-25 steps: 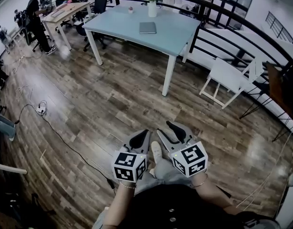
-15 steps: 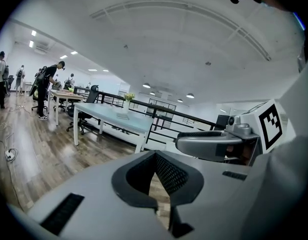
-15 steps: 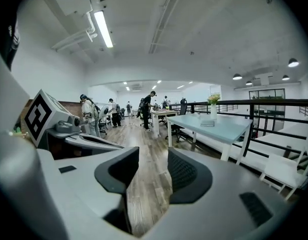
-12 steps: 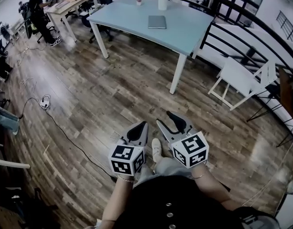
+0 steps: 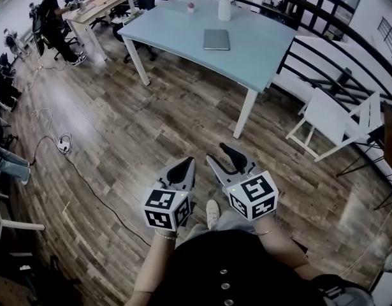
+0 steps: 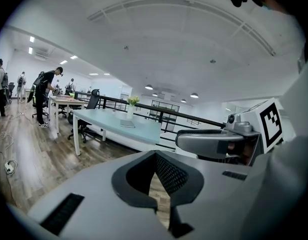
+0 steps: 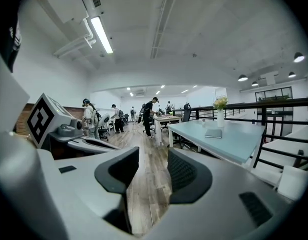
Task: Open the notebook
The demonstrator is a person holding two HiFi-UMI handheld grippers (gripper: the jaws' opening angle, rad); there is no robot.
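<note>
A closed grey notebook (image 5: pixel 216 39) lies flat on the light-blue table (image 5: pixel 259 53), far ahead of both grippers. It also shows in the left gripper view as the notebook (image 6: pixel 127 124) and in the right gripper view as the notebook (image 7: pixel 213 133). Over the wooden floor, my left gripper (image 5: pixel 186 162) is held shut, its tips meeting with nothing in them (image 6: pixel 155 156). Beside it my right gripper (image 5: pixel 216 153) stands open and empty (image 7: pixel 154 156); its jaws opened a little wider within the last second. Both point toward the table.
A vase of flowers (image 5: pixel 224 5) and a small pot (image 5: pixel 191 7) stand at the table's far edge. A white folding chair (image 5: pixel 329 116) and a black railing (image 5: pixel 323 50) are to the right. A cable with a power strip (image 5: pixel 65 145) lies on the floor at left. A person (image 5: pixel 55 11) stands at a wooden desk (image 5: pixel 97 5).
Both grippers have travelled forward with me across the floor. The table and notebook now sit nearer and lower in the head view.
</note>
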